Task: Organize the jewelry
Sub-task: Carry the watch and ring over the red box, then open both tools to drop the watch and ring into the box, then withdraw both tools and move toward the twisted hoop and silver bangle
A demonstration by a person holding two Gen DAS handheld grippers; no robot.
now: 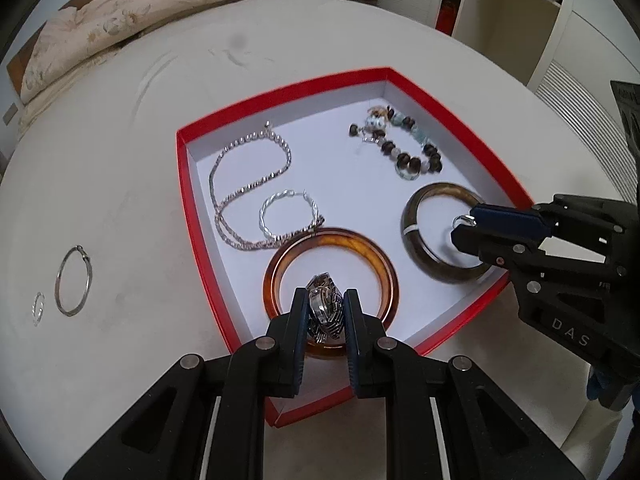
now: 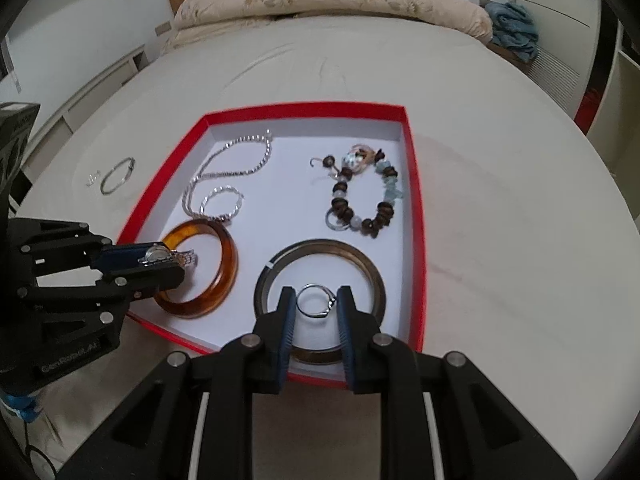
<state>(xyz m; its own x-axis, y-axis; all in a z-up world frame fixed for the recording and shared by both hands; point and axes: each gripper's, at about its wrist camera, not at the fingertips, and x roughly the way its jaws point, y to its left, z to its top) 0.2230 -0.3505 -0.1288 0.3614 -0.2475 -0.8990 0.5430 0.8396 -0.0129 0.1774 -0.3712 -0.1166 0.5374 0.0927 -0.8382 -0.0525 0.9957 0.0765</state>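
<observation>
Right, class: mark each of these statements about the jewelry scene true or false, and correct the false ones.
1. The left gripper holds a metal watch. True.
2. The right gripper is empty. False: it holds a thin silver ring.
3. The beaded bracelet lies on the bed outside the box. False: it lies inside the red box.
4. A thin silver hoop lies on the white surface outside the box. True.
5. The amber bangle hangs from the right gripper. False: it rests on the box floor, below the left gripper.
</observation>
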